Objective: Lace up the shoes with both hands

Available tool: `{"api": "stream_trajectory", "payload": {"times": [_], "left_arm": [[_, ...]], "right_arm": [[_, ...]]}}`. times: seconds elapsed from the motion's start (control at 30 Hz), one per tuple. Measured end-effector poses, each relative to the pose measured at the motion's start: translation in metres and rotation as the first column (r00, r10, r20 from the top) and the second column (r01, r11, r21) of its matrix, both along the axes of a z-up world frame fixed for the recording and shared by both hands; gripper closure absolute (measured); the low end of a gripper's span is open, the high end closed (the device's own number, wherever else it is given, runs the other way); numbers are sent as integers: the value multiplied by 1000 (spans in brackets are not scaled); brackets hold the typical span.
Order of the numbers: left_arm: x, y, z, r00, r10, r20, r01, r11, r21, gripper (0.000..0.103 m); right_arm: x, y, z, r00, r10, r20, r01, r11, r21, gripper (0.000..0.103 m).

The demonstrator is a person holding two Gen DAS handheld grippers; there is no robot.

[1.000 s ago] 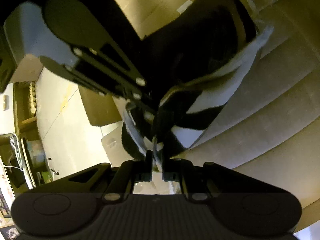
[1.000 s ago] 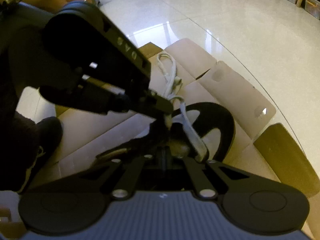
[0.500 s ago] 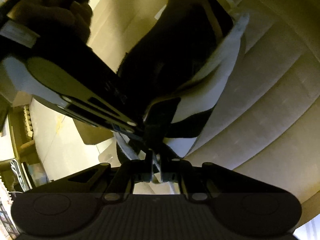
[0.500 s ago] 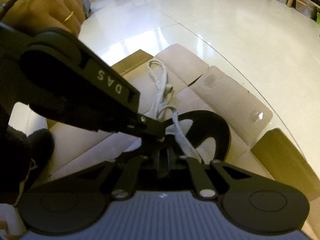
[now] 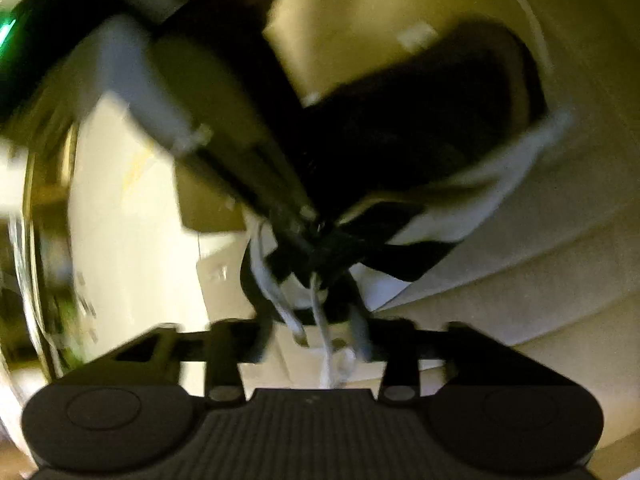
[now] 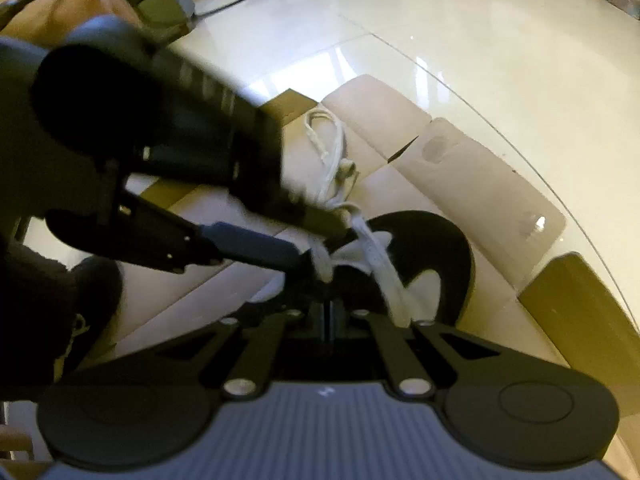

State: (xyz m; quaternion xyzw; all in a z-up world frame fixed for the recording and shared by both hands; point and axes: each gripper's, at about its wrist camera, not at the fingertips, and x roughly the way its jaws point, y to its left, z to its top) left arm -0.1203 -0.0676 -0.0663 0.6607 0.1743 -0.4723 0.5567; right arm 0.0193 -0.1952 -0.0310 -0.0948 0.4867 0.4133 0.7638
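A black-and-white shoe (image 5: 420, 140) lies on flattened cardboard (image 5: 540, 280), and the heel end of this shoe (image 6: 444, 248) shows in the right wrist view. My left gripper (image 5: 312, 332) is opening. The white lace (image 5: 320, 320) hangs loose between its jaws and the pads are off it. My right gripper (image 6: 329, 308) is shut at the shoe's lacing, apparently pinching the white lace (image 6: 380, 264). It reaches in from the upper left as the right gripper (image 5: 316, 236) in the blurred left wrist view. The left gripper (image 6: 326, 240) enters from the left, fingers apart.
A spare white lace (image 6: 328, 148) lies looped on the cardboard (image 6: 480, 168) behind the shoe. Glossy floor tiles (image 6: 460, 20) surround the cardboard. A hand (image 6: 80, 4) holds the left gripper at upper left. A dark sock or foot (image 6: 96, 292) rests at the left edge.
My left gripper's jaws were shut on the lace and have now sprung apart, letting it go. The left gripper has also lifted a little and rolled. The right gripper stays put.
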Motion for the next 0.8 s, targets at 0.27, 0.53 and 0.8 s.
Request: {"api": "stream_trajectory", "payload": {"times": [0.27,0.53,0.8], "left_arm": [[12,9,58,850,393,-351,-482,849,-218,50],[-3,-18,57,805,412,-427,-533,819,-213,50],[1,-45,50,765,479,-431,-592,786,-176,53]], "right_arm": [[-2,-26,11,997,-73,3,73,997,-25,102],[1,-34,14,998,-56,10,56,998,-34,101],[-9,-9,3,999,-38,28,40,998,-42,101]]}}
